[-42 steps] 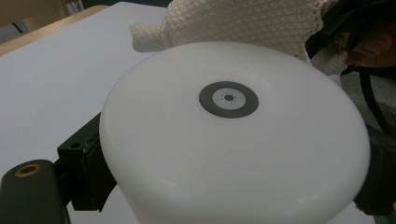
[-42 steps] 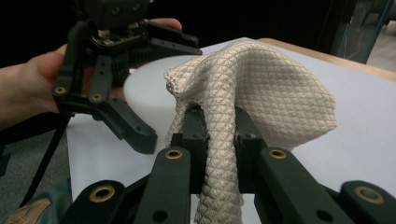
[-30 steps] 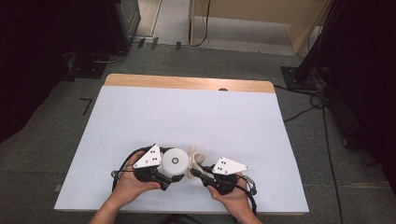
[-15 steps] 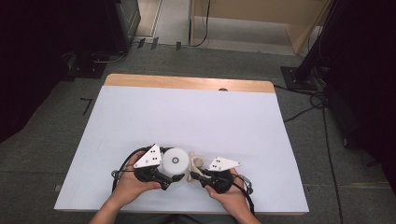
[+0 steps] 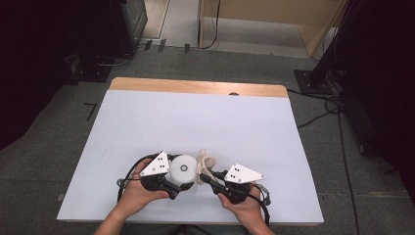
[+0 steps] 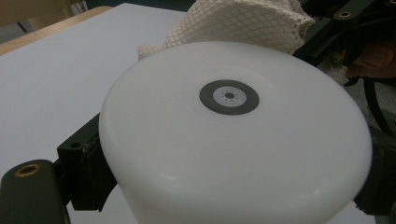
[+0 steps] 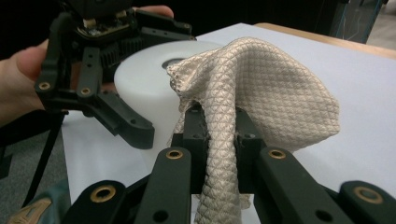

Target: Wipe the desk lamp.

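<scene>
Lower centre of the high view: left gripper (image 5: 172,188) clamps a white round container (image 5: 182,169), its jaws standing wide against the container's sides. Container sits on the white table (image 5: 195,117), near its front edge. In the left gripper view the lid face with a grey ring mark tilts toward the camera.

Right gripper (image 5: 205,178) has its jaws nearly together, pinching a beige mesh cloth (image 5: 205,162). In the right gripper view the cloth (image 7: 261,93) drapes over both jaws and touches the container's top edge.

Risks, as I judge them:
- Smooth wall could slip or twist in the left grip if the cloth is pushed hard.
- Thin pinch on the loose weave may let the cloth pull free.

Against the earliest frame, the cloth looks more bunched and lies closer over the container; the left hand is unmoved.
</scene>
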The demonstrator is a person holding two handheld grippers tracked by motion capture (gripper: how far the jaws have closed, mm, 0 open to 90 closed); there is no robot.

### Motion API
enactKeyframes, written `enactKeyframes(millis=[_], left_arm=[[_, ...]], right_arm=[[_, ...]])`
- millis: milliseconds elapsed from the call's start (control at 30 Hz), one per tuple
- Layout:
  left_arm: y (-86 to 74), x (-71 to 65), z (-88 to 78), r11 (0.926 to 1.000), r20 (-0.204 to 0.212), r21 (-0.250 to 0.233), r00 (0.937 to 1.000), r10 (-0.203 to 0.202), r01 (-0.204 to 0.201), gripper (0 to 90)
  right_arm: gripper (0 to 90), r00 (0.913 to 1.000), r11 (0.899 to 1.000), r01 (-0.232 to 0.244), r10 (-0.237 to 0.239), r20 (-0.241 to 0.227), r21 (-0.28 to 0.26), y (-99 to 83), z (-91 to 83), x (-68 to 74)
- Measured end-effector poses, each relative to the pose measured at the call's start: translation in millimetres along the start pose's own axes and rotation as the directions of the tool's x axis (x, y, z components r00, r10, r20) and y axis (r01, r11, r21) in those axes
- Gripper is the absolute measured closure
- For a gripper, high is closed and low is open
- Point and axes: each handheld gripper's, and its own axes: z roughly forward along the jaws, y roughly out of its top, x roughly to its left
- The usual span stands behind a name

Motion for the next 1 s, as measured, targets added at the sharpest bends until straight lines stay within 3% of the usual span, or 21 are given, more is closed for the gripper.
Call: enactKeyframes(millis=[200, 333, 367, 433, 600, 700, 767, 900, 933, 1000], left_arm=[[-0.1, -0.5, 0.1, 1.0, -0.001, -0.001, 1.0, 0.002, -0.002, 8.6], [-1.5, -1.2, 0.7, 0.9999, -0.008, -0.016, 1.0, -0.005, 0.005, 8.6], [-1.5, -1.2, 0.7, 0.9999, -0.008, -0.016, 1.0, -0.005, 0.005, 8.6], [-2.0, -1.7, 0.7, 0.9998, -0.011, -0.02, 0.9999, -0.003, 0.003, 8.6], [-2.3, -3.1, 0.3, 0.9998, -0.02, -0.022, 0.9998, -0.001, 0.001, 8.4], [-2.1, -6.9, -0.1, 0.9998, -0.05, -0.018, 0.9987, -0.006, 0.005, 8.3], [-0.9, -11.9, -0.9, 1.0, -0.099, -0.007, 0.9951, -0.001, 0.0, 8.1], [2.2, -17.6, -3.2, 1.0, -0.132, -0.001, 0.9912, -0.003, 0.003, 5.5], [4.8, -22.9, -2.7, 1.0, -0.166, 0.008, 0.9861, 0.004, -0.003, 3.7], [5.7, -25.0, -1.7, 0.9998, -0.185, 0.019, 0.9826, 0.009, -0.006, 1.9]], right_arm=[[80.2, 0.9996, 0.999, -0.027, 0.028, -0.006, 0.034, -6.1, 5.0, -4.7], [80.2, 0.9988, 0.991, -0.047, 0.048, -0.002, 0.123, -22.5, 16.0, -10.7], [80.2, 0.9988, 0.991, -0.047, 0.048, -0.002, 0.123, -22.5, 16.0, -10.7], [80.2, 0.9982, 0.982, -0.06, 0.06, 0.004, 0.181, -31.5, 22.6, -12.9], [79.9, 0.9976, 0.978, -0.068, 0.069, 0.004, 0.199, -33.6, 23.9, -16.0], [80.0, 0.9978, 0.979, -0.066, 0.065, 0.012, 0.195, -33.4, 22.4, -17.1], [80.0, 0.9973, 0.98, -0.073, 0.071, 0.019, 0.184, -32.8, 19.9, -18.7], [80.0, 0.9969, 0.981, -0.078, 0.074, 0.028, 0.179, -32.6, 17.8, -21.0], [80.1, 0.9968, 0.981, -0.078, 0.074, 0.028, 0.177, -32.8, 17.0, -21.9], [80.1, 0.9968, 0.981, -0.079, 0.075, 0.03, 0.175, -32.7, 16.7, -22.5]])
